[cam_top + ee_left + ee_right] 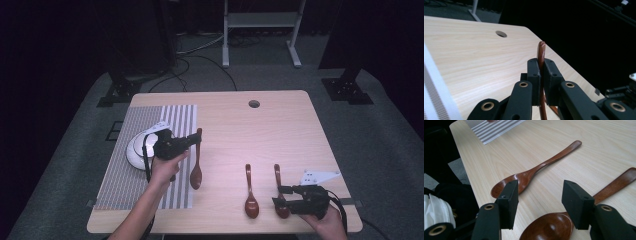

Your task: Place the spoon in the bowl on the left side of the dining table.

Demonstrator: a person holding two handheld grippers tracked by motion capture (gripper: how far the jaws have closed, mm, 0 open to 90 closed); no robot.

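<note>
Three brown wooden spoons are on the wooden table. My left gripper is shut on the handle of the left spoon, whose bowl lies at the right edge of the striped placemat. In the left gripper view, the handle sticks up between the pressed pads of that gripper. My right gripper stands open at the front right, its jaws on either side of the right spoon. The right gripper view shows that gripper spread above this spoon's bowl, not touching it. The middle spoon lies beside it.
A white dish sits on the placemat behind my left hand. The table has a round hole near its far edge. A white metal frame stands on the floor beyond the table. The placemat's corner lies far off in the right gripper view.
</note>
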